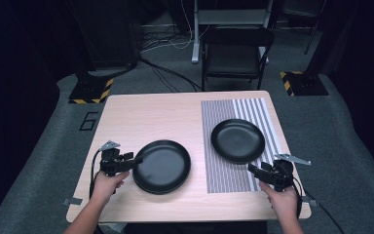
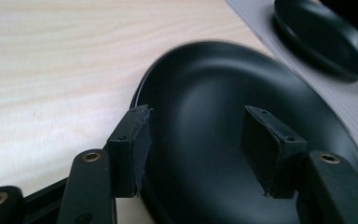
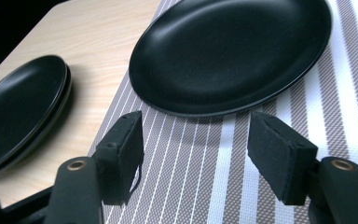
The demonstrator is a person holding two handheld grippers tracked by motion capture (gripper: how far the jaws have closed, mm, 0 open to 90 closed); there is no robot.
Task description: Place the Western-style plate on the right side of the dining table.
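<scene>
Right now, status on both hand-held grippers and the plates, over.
Left hand-held gripper open at rim of near black plates, pads off. Right hand-held gripper open, short of far plate on striped mat. Nothing in the way.

Two round matte-black plates lying flat and well apart: the left plate [image 1: 161,166], stacked on another, on bare wood; the right plate [image 1: 237,140] on the striped placemat [image 1: 224,170].
</scene>
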